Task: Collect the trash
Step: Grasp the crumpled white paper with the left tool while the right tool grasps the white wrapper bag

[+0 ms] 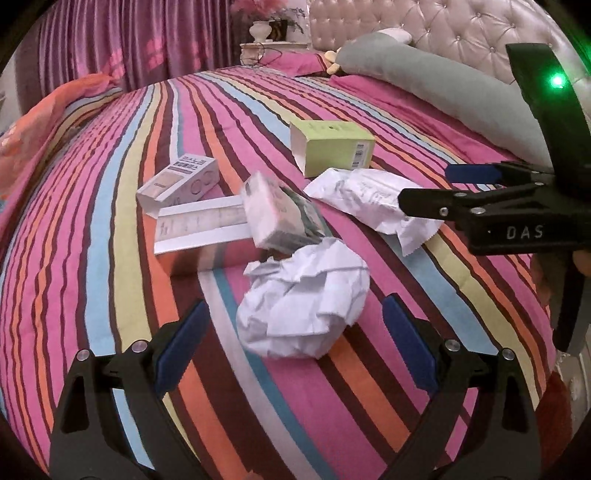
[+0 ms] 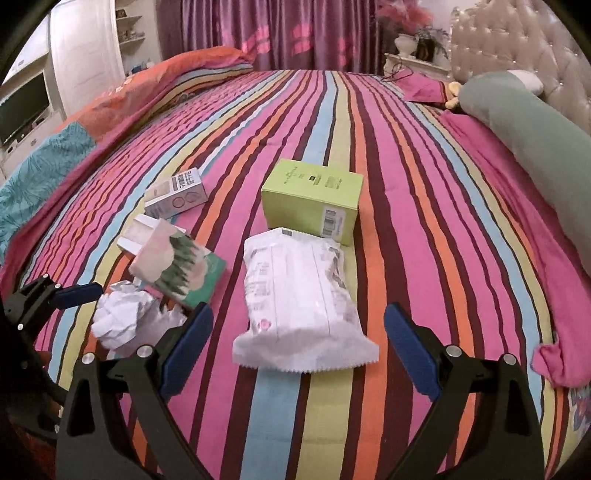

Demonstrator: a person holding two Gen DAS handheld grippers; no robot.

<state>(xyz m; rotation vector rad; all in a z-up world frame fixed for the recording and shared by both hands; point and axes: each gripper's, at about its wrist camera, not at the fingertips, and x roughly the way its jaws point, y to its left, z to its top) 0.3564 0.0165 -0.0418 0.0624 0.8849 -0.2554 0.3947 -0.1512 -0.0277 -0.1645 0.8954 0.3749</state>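
Trash lies on a striped bedspread (image 1: pixel 110 221). A crumpled white paper ball (image 1: pixel 303 295) rests just ahead of my left gripper (image 1: pixel 295 304), which is open with the ball between its spread tips, untouched. A white plastic packet (image 2: pixel 299 288) lies flat between the tips of my right gripper (image 2: pixel 299 310), also open with a gap on both sides. Behind these lie a green box (image 2: pixel 314 195), a tree-printed carton (image 2: pixel 173 266), a small grey box (image 2: pixel 177 195) and a flat white box (image 1: pixel 199 225). In the left wrist view the right gripper (image 1: pixel 424 184) hovers over the packet (image 1: pixel 362 199).
A grey bolster pillow (image 1: pixel 424 74) and a tufted headboard (image 1: pixel 461 29) lie at the back right. An orange duvet (image 2: pixel 147 88) is bunched along the far left edge. Purple curtains (image 2: pixel 277 33) and a nightstand with a vase (image 2: pixel 406 48) stand behind the bed.
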